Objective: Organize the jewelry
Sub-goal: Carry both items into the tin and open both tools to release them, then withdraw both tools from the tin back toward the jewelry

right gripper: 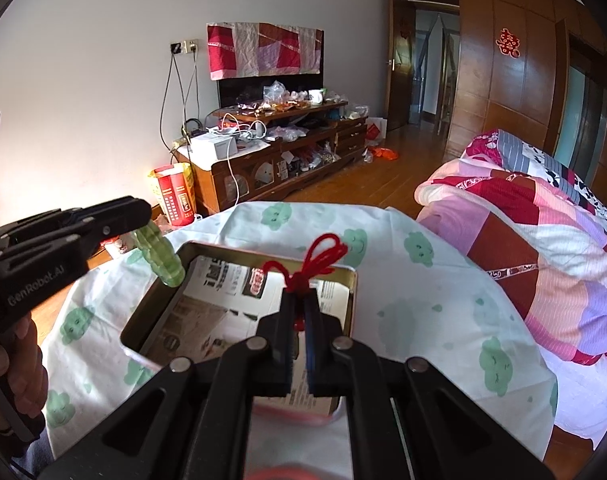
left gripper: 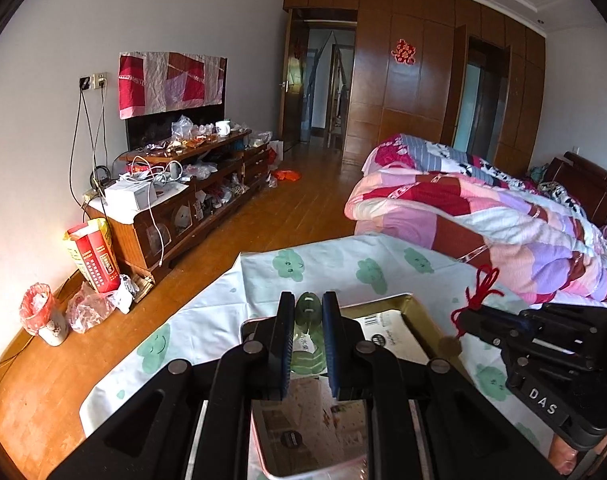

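Cluttered cabinet [left gripper: 183,196], wooden floor [left gripper: 295,200]

Bedroom clutter around the TV cabinet [left gripper: 191,200]
Left of cabinet: red-yellow bag [left gripper: 93,256], cup [left gripper: 47,316]. Above: patchwork cloth [left gripper: 171,82]. Right, well apart: quilt [left gripper: 503,216], wardrobe [left gripper: 415,92].

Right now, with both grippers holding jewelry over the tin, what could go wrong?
1. The left gripper pinches only the top of the green jade pendant, which hangs over the rim of the open tin; a slip might drop it on the metal edge or outside.
2. The right gripper holds the red cord by its knot; loose loops could snag on the fingers at release.
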`<act>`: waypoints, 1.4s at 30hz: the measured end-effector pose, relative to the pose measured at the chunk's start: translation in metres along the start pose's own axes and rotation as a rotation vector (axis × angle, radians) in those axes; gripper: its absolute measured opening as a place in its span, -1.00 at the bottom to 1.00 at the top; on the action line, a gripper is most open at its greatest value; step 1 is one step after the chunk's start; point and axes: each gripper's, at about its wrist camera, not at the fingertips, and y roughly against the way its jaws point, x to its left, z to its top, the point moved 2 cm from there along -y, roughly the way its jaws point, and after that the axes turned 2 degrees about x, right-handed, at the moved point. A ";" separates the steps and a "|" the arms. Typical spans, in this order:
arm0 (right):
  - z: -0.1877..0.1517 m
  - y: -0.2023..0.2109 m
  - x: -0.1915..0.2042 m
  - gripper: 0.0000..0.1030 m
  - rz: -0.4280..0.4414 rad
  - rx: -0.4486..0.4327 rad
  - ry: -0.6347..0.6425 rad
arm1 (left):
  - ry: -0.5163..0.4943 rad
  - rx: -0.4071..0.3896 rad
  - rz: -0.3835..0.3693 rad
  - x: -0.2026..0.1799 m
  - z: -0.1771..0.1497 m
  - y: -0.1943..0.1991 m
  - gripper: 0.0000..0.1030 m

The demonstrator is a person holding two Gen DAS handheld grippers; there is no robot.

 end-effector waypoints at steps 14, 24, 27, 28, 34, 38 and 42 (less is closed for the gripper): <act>0.001 -0.046 -0.007 -0.88 -0.033 0.058 0.011 | 0.007 0.077 0.005 0.002 -0.010 -0.033 -0.74; -0.017 -0.058 -0.011 -0.46 -0.073 0.124 0.016 | 0.021 0.135 0.101 0.015 -0.029 -0.038 0.29; -0.021 -0.047 -0.013 0.21 -0.086 0.101 0.002 | 0.025 0.106 0.096 0.017 -0.033 -0.022 0.50; -0.023 -0.043 -0.014 0.21 -0.098 0.091 0.007 | 0.031 0.103 0.092 0.019 -0.034 -0.019 0.50; -0.031 -0.020 -0.015 0.21 -0.138 0.080 0.022 | 0.081 0.111 0.121 0.030 -0.051 -0.003 0.50; -0.039 -0.007 -0.018 0.21 -0.139 0.073 0.015 | 0.122 0.127 0.117 0.035 -0.064 0.005 0.50; -0.047 0.003 -0.023 0.33 -0.152 0.072 0.002 | 0.134 0.143 0.111 0.031 -0.075 0.012 0.50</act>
